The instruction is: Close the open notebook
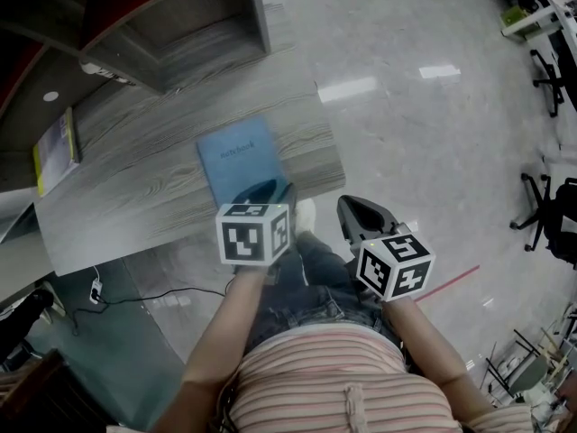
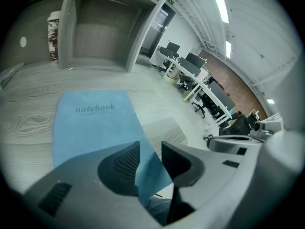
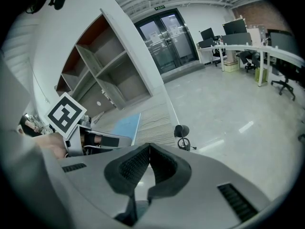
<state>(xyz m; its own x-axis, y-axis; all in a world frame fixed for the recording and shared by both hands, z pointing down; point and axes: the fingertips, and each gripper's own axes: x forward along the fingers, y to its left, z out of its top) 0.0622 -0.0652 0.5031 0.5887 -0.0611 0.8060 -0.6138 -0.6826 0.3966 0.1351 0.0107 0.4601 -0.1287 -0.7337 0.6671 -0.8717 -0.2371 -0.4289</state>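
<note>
Head view: a closed blue notebook (image 1: 242,159) is seen flat on the grey wood worktop (image 1: 135,188), cover up. Its long axis runs from the person's edge toward the shelf unit (image 1: 180,34), tilted slightly left. The near short end is set at the worktop's near edge, and the right long side lies near the worktop's right edge. Bare worktop is left open to the notebook's left, out to a yellow book (image 1: 56,150) well apart. The left claw (image 1: 270,190) is held over the notebook's near right corner. The right claw (image 1: 361,213) is held off the worktop, above the glossy floor (image 1: 424,152).

Left gripper view: the left claw (image 2: 150,149) is released, jaws apart. The notebook's (image 2: 93,128) near corner is seen in the gap and appears to stick slightly past the worktop (image 2: 28,109) edge. The title "notebook" is printed at the far end, upright to the person. Clear worktop is seen beyond, up to the shelf unit (image 2: 100,27).

Right gripper view: the right claw (image 3: 149,149) is clenched, tips together, nothing held. The notebook (image 3: 125,125) is glimpsed to the left on the worktop (image 3: 155,120), beside the left gripper's marker cube (image 3: 66,114). Open floor (image 3: 228,109) is seen to the right.
</note>
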